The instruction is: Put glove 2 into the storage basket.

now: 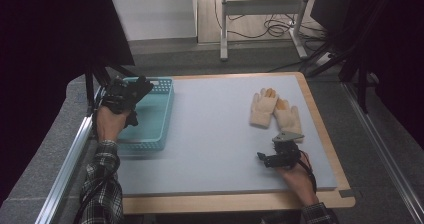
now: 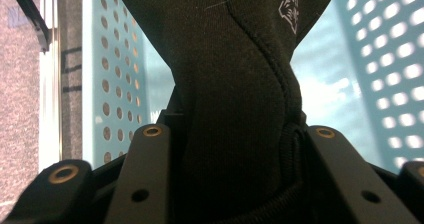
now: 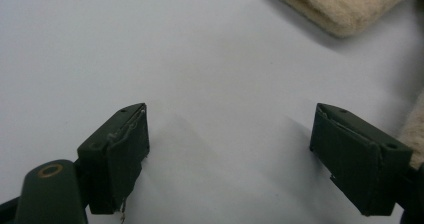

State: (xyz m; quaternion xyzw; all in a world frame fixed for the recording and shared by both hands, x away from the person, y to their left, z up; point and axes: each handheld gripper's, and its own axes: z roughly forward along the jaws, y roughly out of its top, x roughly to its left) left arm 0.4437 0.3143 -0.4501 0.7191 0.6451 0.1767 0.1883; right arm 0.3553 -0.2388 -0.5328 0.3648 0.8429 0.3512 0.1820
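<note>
1. Left gripper [image 1: 131,95], upper left of the high view, sits over the teal perforated basket [image 1: 161,115]. Its jaws are clamped on a black glove [image 1: 141,87].
2. In the left gripper view the black glove [image 2: 235,84] fills the centre, pinched between the jaws; a small white logo sits at upper right of the fabric. The basket's holed walls [image 2: 117,84] show on both sides behind it.
3. Right gripper [image 1: 267,157], lower right of the high view, hovers over the pale grey mat [image 1: 215,134]. Jaws spread wide, nothing between them.
4. Pair of cream gloves [image 1: 275,111] lies flat on the mat, right of centre, just beyond the right gripper, apart from it.
5. In the right gripper view a cream glove edge [image 3: 340,1] sits at upper right.
6. Surroundings: wooden table edge [image 1: 327,134] around the mat; white metal frame legs [image 1: 260,6] and floor cables [image 1: 277,29] at top.
</note>
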